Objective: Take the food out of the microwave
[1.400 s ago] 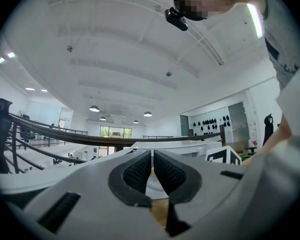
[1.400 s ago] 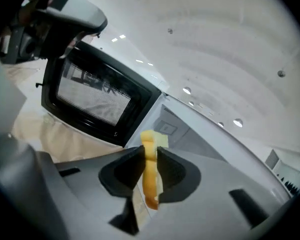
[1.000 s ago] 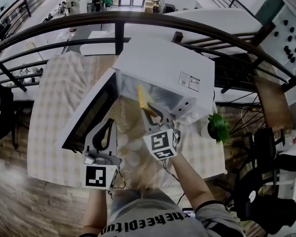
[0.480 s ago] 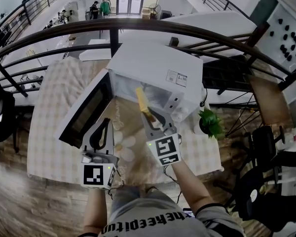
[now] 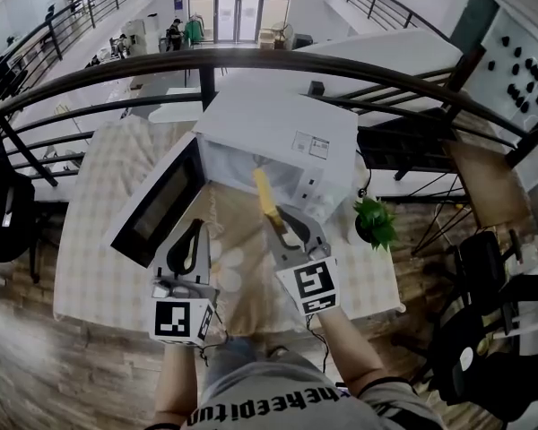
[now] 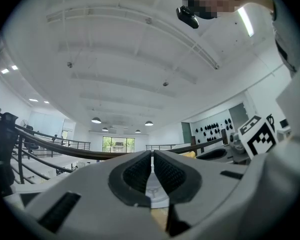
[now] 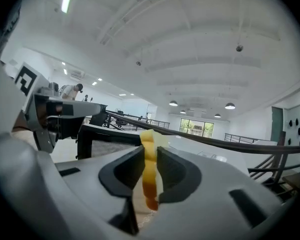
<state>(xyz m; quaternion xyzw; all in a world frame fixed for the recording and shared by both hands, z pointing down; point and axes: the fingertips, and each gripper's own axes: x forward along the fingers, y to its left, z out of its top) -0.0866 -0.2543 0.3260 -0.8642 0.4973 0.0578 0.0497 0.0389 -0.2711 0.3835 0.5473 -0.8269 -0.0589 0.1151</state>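
Note:
The white microwave (image 5: 278,128) stands on the checked table (image 5: 99,240), its door (image 5: 157,202) swung open to the left. My right gripper (image 5: 281,222) is shut on a long flat yellow piece of food (image 5: 265,195), held in front of the open cavity. In the right gripper view the food (image 7: 150,176) stands edge-on between the pads and sticks out past the right gripper (image 7: 150,166). My left gripper (image 5: 195,231) hangs in front of the door with its jaws together and nothing in them. In its own view the left gripper (image 6: 152,160) points out over the hall.
A small potted plant (image 5: 374,222) stands at the table's right edge beside the microwave. A dark curved railing (image 5: 251,56) runs behind the table, with a drop to a lower floor beyond it. Wooden floor (image 5: 81,356) lies in front.
Both grippers have drawn back from the microwave toward me and risen. The yellow food has come out of the cavity with the right gripper. The view has tilted up.

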